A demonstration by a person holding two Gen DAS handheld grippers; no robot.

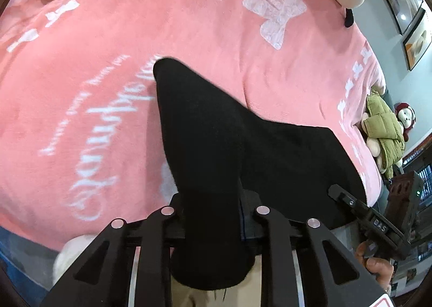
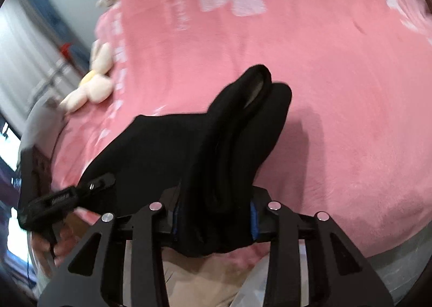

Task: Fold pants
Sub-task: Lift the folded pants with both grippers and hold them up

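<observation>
**Black pants gripped at both ends, fold barely begun**

Black soft-knit pants [image 1: 216,128] are bunched over the pink plush blanket [image 1: 81,77] on the bed, near its front edge. Left hand-held gripper [image 1: 213,215] has its jaws narrowed onto one bundle of the cloth; right hand-held gripper [image 2: 216,212] is clamped on a thicker, rolled bundle. Between the two, the fabric sags onto the blanket. Judging by the rumpled shape, no neat fold shows yet: laying flat, doubling and smoothing seem left to do.
</observation>
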